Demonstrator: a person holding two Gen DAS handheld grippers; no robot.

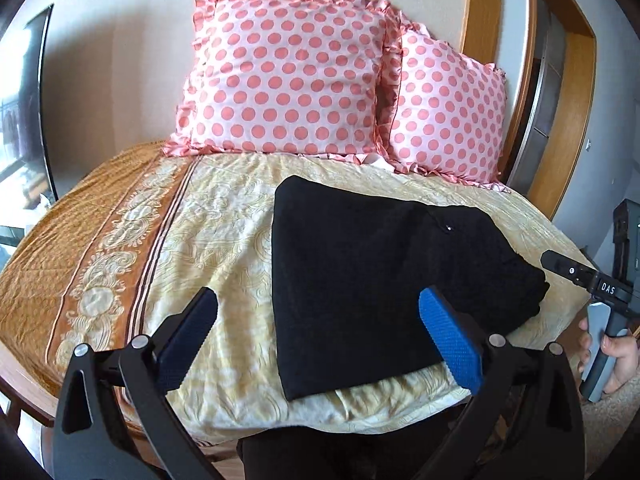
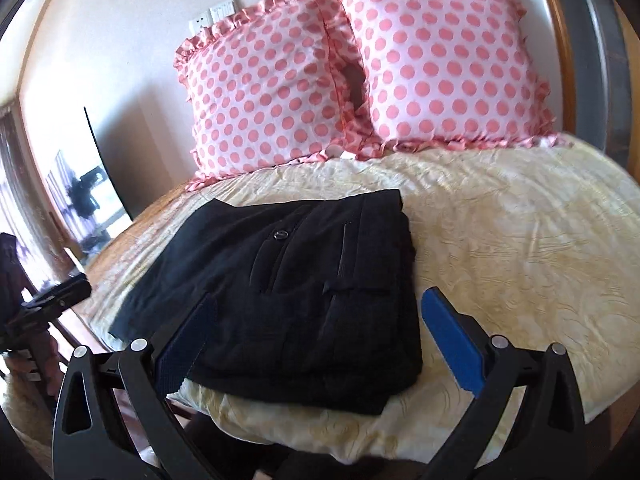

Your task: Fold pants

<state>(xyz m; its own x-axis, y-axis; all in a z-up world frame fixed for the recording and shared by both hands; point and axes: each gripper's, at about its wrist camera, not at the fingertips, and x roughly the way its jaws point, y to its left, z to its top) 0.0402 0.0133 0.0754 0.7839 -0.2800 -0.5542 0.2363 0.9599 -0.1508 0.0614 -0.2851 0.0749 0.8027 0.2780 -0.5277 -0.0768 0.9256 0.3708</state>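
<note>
Black pants (image 1: 380,280) lie folded on the bed (image 1: 224,216), in front of two dotted pillows (image 1: 288,76). Left gripper (image 1: 320,340) and right gripper (image 2: 316,340) hover level above the pants' near edge, jaws spread wide, holding nothing.

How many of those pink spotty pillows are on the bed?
2. Both lean against the wall at the head of the bed, side by side: one pillow on the left, the other pillow to its right. None looks hidden.

Pants (image 2: 288,292): black, plain. Pillows (image 1: 288,76) beyond claws: pink, coral polka dots. Bedcover (image 1: 224,216): pale yellow scrollwork; orange border band left of left claw. Finger pads (image 1: 450,338): blue.
</note>
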